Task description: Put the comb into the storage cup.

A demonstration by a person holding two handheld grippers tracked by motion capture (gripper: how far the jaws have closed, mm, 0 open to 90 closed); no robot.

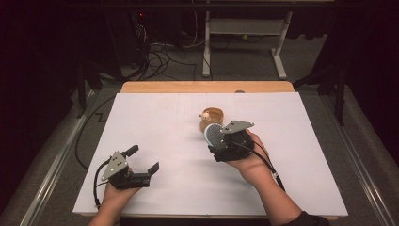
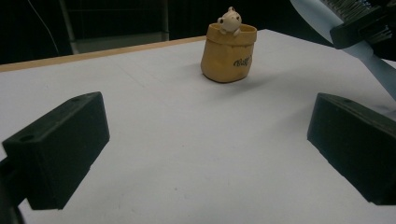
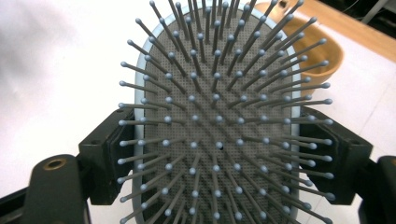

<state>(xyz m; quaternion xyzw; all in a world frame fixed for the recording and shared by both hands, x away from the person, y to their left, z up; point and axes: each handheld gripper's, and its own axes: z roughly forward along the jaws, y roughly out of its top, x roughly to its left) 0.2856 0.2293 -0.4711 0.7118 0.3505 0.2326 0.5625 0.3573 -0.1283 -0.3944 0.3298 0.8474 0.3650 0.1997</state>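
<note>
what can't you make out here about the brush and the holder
- Hairbrush handle: cut off by the bottom edge in the right gripper view; in the high view the right gripper covers it.
- Inside of the yellow holder: hidden behind the brush head in the right gripper view, too small in the high view.
- Word on the holder's front: too small and blurred in the left gripper view.
- Figure on the rim: details too small.

Both forearms enter from the near edge of the desk [image 1: 141, 108]. The left hand [image 1: 114, 190] holds the left tongs [image 1: 142, 159] low over the near-left area, jaws spread wide apart with nothing between them. The right hand [image 1: 250, 157] holds the right tongs [image 1: 214, 141] farther forward, right of centre, wrist angled inward. Their jaws clamp the two side edges of a hairbrush [image 3: 215, 121], bristles facing the right gripper view camera.
</note>
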